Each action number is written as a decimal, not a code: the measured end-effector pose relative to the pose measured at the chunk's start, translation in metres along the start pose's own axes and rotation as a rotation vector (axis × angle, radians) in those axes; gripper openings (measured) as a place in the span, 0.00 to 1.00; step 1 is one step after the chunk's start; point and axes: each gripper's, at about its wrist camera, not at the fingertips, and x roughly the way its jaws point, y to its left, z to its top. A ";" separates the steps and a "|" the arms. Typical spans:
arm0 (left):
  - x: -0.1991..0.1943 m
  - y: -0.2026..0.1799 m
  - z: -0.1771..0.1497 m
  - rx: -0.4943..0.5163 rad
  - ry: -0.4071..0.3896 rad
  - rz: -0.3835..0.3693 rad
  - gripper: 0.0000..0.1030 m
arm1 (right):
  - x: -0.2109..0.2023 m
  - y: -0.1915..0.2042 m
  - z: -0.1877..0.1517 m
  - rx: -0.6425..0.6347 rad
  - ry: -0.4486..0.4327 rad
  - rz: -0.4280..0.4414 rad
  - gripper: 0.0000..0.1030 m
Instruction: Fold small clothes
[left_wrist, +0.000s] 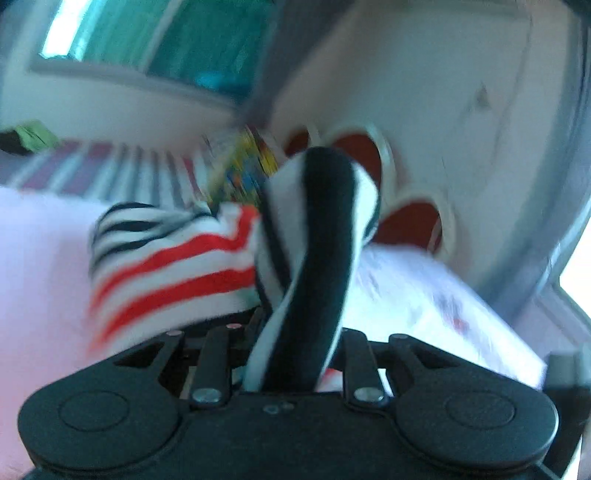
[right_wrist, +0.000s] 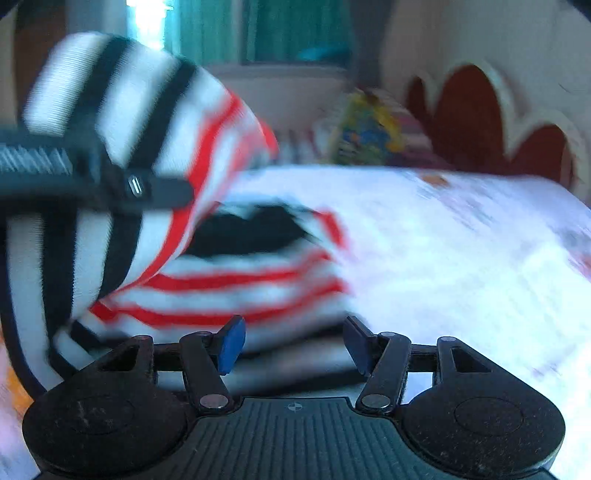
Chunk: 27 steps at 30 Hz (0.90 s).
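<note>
The left gripper (left_wrist: 295, 332) pinches a fold of the striped garment (left_wrist: 177, 266), lifting it off the bed (left_wrist: 424, 295). The right gripper (right_wrist: 293, 345) stands spread and empty, just beside the garment's red-striped part.

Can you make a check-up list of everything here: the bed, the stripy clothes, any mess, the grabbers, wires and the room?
Surface: white printed bedsheet, partly covered by the garment.
Job's things: red, white and black striped knit garment, one end lifted off the sheet, the rest lying on it.
Clutter: colourful yellow-and-blue printed item at the far side of the bed.
Grippers: left gripper shut on the garment's black-striped part; right gripper open, blue fingers apart, holding nothing.
Cables: nothing seen.
Surroundings: white headboard with red cut-outs, teal curtain; picture blurred.
</note>
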 end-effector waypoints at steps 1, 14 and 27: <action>0.016 -0.008 -0.009 0.012 0.057 -0.002 0.21 | -0.003 -0.010 -0.004 0.013 0.014 -0.015 0.57; -0.035 -0.033 -0.015 0.007 0.065 -0.073 0.78 | -0.068 -0.085 0.003 0.178 -0.016 -0.024 0.57; 0.002 0.039 -0.047 -0.039 0.208 0.236 0.78 | -0.015 -0.049 0.054 0.299 0.113 0.313 0.57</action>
